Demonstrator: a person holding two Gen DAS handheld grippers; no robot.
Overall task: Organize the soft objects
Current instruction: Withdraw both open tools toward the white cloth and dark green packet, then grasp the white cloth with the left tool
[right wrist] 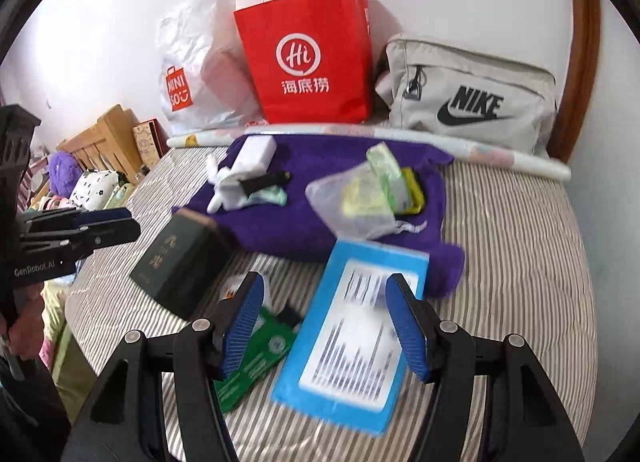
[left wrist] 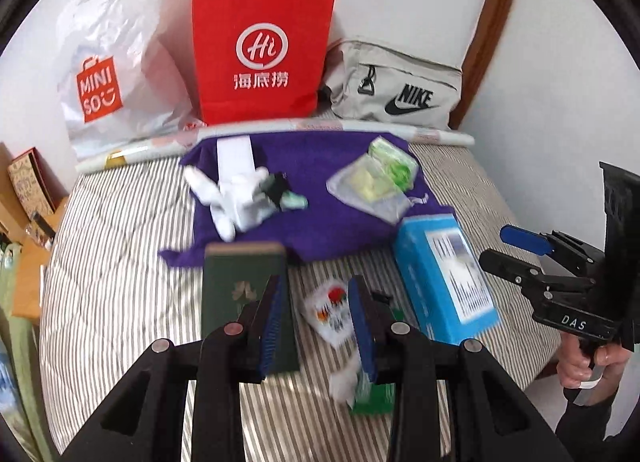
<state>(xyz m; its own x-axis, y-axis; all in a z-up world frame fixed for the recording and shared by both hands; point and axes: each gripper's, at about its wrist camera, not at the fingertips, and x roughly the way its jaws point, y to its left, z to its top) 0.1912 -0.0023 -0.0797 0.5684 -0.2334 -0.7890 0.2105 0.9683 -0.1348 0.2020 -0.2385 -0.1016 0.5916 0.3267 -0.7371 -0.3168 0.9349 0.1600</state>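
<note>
Two grippers are in my hands, both tilted down over the striped bed point(left wrist: 120, 270). My left gripper point(left wrist: 318, 326) has its blue pads set narrowly apart with nothing pinched between them; a small printed white packet point(left wrist: 332, 314) lies on the cover in the gap behind them. My right gripper point(right wrist: 324, 322) stands at a middling spread, also empty, framing the blue box point(right wrist: 352, 338) that lies flat on the bed at lower centre of its view.

The soft things sit on the purple towel point(left wrist: 320, 221) at mid-frame: a white plush toy point(left wrist: 236, 193) on its left half, a mesh pouch point(left wrist: 368, 185) with yellow and green packets on its right half. A dark green box point(left wrist: 236, 286) lies just below the towel's left edge, and a green card point(right wrist: 256, 354) lies beside the blue box, to its left.

Along the wall at the top of the frame stand a white Miniso bag point(left wrist: 116, 73), a red paper bag point(left wrist: 260, 53) and a grey Nike bag point(left wrist: 400, 89), left to right.
</note>
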